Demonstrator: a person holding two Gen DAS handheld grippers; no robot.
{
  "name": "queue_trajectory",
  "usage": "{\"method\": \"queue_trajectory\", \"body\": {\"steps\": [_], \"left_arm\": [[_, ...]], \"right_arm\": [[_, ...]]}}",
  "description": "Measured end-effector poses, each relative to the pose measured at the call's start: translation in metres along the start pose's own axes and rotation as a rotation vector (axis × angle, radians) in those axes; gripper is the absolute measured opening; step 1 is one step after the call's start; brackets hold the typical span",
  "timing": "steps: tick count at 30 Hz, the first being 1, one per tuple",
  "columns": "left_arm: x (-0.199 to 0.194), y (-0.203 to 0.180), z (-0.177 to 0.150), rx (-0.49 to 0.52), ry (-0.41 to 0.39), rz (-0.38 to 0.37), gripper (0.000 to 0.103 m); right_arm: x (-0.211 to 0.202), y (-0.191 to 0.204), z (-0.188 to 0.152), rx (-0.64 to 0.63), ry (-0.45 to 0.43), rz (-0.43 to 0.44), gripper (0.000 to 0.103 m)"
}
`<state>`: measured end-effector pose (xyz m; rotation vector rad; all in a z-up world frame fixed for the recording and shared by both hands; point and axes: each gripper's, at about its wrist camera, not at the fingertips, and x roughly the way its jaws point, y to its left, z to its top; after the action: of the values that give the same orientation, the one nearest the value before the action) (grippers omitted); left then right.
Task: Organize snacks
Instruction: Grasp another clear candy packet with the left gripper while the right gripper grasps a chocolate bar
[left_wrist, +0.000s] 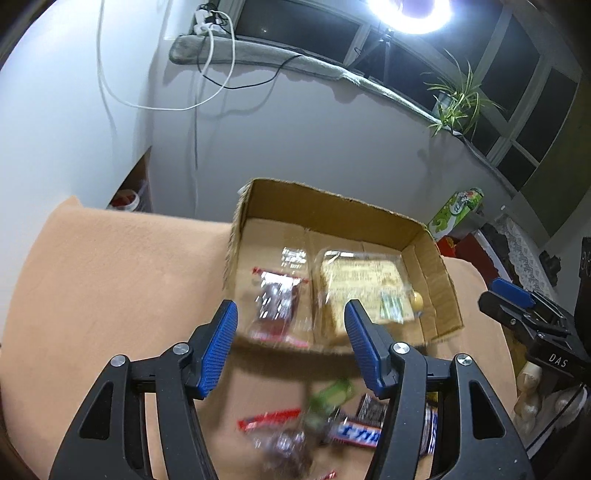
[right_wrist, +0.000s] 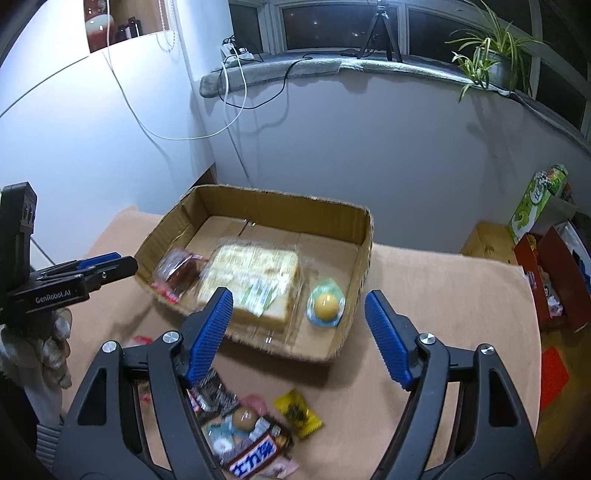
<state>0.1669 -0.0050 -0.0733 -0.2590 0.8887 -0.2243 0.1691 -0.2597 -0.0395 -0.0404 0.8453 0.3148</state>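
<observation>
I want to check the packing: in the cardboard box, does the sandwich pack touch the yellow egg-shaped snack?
Apart. The right wrist view shows bare box floor between the sandwich pack and the yellow egg-shaped snack.

Hard artificial light from a ring lamp (left_wrist: 412, 11) blown out white at the top edge of the left wrist view; windows (right_wrist: 321, 22) behind are black. Walls read cool blue-grey, table cloth (left_wrist: 110, 277) evenly lit. Cables (right_wrist: 236, 92) and plant (right_wrist: 487, 55) throw soft double shadows on the wall under the sill. Cardboard box (right_wrist: 364, 236) shades its inner far wall and the cloth along its near edge. Motion blur smears the bread pack (right_wrist: 251, 280), red packet (left_wrist: 275, 302) and loose snacks (left_wrist: 325, 424) near the table's front edge; gripper fingers (right_wrist: 210, 332) stay sharp. Strong fisheye bending, dark vignette in all corners. Plastic wrap shows small glare streaks.
</observation>
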Motion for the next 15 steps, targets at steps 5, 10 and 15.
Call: {"method": "queue_trajectory", "body": {"steps": [5, 10, 15], "left_arm": [[-0.013, 0.011, -0.02, -0.021, 0.007, -0.009, 0.06], [-0.02, 0.013, -0.042, -0.02, 0.029, -0.026, 0.06], [-0.02, 0.013, -0.058, -0.027, 0.058, -0.042, 0.06]], "right_arm": [[-0.012, 0.001, -0.03, 0.007, 0.045, 0.005, 0.077], [-0.017, -0.005, -0.061, 0.058, 0.112, 0.043, 0.077], [-0.014, -0.005, -0.08, 0.097, 0.181, 0.079, 0.074]]}}
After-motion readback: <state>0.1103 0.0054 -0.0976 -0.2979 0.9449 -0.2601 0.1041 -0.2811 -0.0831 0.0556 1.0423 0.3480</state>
